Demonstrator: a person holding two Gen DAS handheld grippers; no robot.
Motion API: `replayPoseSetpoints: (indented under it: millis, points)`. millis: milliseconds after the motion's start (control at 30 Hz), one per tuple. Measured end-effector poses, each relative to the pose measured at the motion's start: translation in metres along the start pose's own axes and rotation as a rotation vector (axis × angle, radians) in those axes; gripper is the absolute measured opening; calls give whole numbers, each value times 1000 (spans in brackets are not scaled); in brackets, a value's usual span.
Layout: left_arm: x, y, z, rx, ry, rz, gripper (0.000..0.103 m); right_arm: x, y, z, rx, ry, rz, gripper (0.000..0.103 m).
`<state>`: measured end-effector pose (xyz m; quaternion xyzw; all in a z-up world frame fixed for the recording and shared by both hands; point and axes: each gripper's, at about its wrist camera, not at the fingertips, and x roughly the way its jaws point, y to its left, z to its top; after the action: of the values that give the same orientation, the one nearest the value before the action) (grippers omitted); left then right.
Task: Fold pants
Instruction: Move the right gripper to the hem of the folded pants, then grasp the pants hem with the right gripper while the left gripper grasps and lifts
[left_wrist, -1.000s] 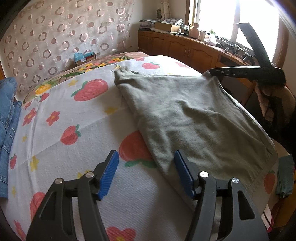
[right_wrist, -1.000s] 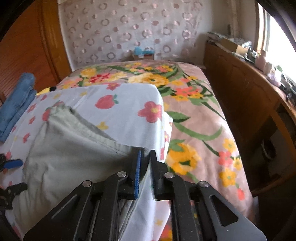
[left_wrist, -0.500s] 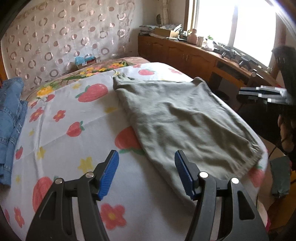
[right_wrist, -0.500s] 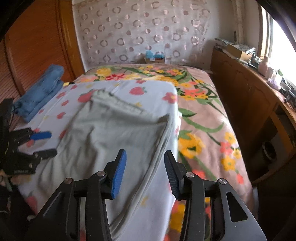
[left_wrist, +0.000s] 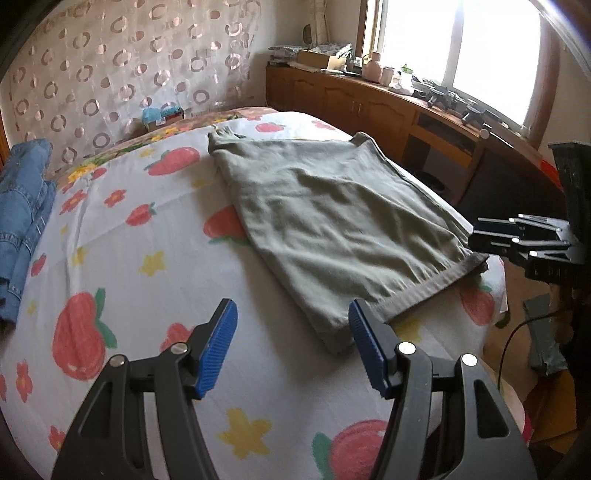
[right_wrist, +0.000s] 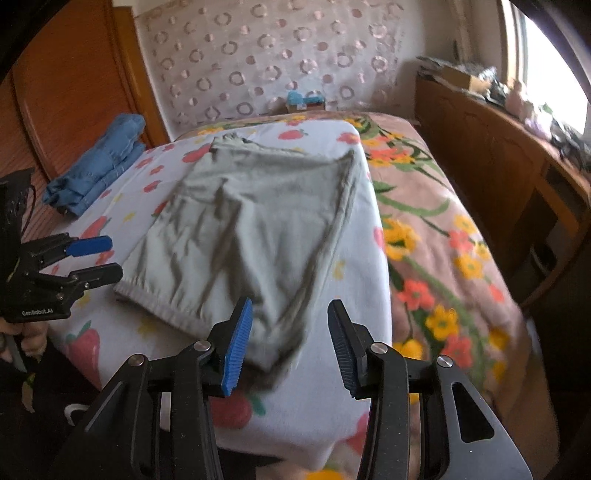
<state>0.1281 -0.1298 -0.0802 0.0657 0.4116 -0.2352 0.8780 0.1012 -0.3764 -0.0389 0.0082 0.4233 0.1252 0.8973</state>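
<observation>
Grey-green pants (left_wrist: 332, 214) lie folded flat on a white sheet with strawberries and flowers (left_wrist: 140, 266); in the right wrist view the pants (right_wrist: 251, 221) reach to the sheet's near edge. My left gripper (left_wrist: 290, 345) hovers open above the sheet beside the pants' near hem corner, nothing between its blue pads. My right gripper (right_wrist: 290, 343) is open above the pants' near corner, holding nothing. Each gripper shows in the other's view: the right gripper (left_wrist: 517, 236) at the right, the left gripper (right_wrist: 88, 258) at the left.
A stack of folded blue jeans (right_wrist: 99, 162) lies at the sheet's far left. The sheet covers a floral bedspread (right_wrist: 436, 229). A wooden cabinet (left_wrist: 369, 107) with clutter runs under the window on the right. A patterned curtain (right_wrist: 258, 59) hangs behind the bed.
My right gripper let go of the pants' edge, opened, and drew back from the bed. My left gripper also pulled back, staying open. The pants lie flat.
</observation>
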Motion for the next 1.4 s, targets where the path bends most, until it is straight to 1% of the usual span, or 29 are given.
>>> replayPoseSetpoints:
  millis: [100, 267, 500, 567, 667, 767, 833, 900, 933, 1000, 1167, 1267, 1333, 1400]
  points:
    - [1, -2, -3, 11, -2, 8, 63, 0, -2, -7, 24, 1, 12, 43]
    - [6, -2, -8, -2, 16, 2, 63, 7, 0, -13, 37, 8, 16, 41]
    - [6, 0, -12, -26, 20, -15, 63, 8, 11, -16, 27, -2, 19, 24]
    - [5, 1, -13, -32, 19, -17, 63, 9, 14, -17, 17, -4, 14, 23]
    - [4, 0, -12, -37, 15, -22, 63, 10, 15, -17, 20, -9, 14, 22]
    - [-1, -1, -10, -44, -10, -43, 63, 10, 15, -18, 23, -20, 19, 22]
    - [-4, -1, -8, -53, -20, -62, 59, 10, 13, -18, 23, -24, 19, 22]
    - [-4, -1, -7, -64, -20, -78, 52, 10, 14, -19, 16, -28, 14, 22]
    - [-4, -1, -5, -71, -19, -83, 51, 10, 13, -19, 17, -29, 13, 22]
    - [2, -2, -4, -75, 6, -71, 48, 10, 14, -19, 14, -30, 13, 22]
    - [11, -7, -5, -66, 32, -77, 47, 9, 13, -19, 16, -35, 15, 22]
    - [11, -8, -7, -72, 25, -79, 48, 9, 13, -19, 17, -40, 17, 22]
    - [13, -12, -6, -70, 26, -102, 48, 9, 13, -19, 17, -40, 18, 22]
    - [13, -20, -6, -50, 32, -106, 48, 9, 12, -19, 18, -42, 23, 22]
